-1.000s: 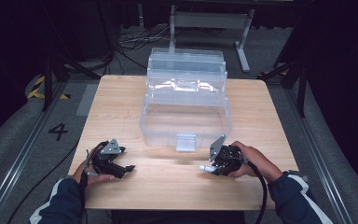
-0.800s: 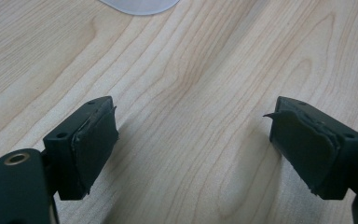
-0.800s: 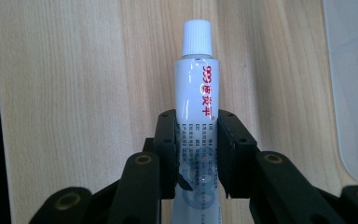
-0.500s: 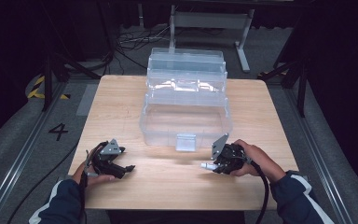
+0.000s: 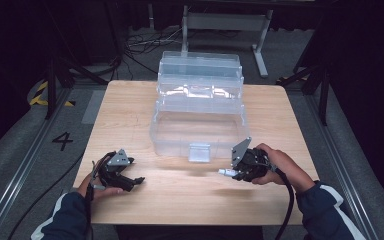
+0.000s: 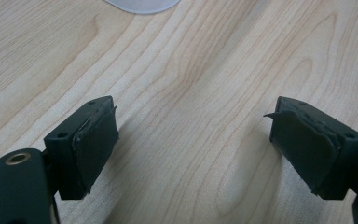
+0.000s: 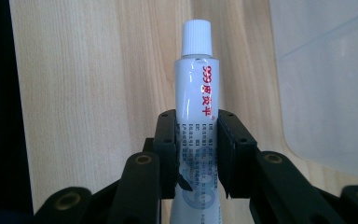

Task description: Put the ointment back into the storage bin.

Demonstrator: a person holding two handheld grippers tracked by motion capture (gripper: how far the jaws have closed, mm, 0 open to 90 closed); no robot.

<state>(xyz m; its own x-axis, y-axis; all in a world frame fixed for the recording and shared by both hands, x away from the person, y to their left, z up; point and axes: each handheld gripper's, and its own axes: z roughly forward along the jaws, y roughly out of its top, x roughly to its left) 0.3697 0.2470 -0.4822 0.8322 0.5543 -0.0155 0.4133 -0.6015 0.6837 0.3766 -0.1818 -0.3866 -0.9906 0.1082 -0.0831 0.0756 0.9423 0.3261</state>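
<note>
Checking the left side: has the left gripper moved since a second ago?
No. The left gripper sits at the same spot against the table's near edge.

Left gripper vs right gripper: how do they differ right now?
The left gripper has its jaws wide apart with nothing between them; the right gripper is shut on a white tube. The left one sits at the table's near left corner, away from the clear box; the right one is close to the box's front right corner. Both are black, hand-held and over the wooden table.
</note>
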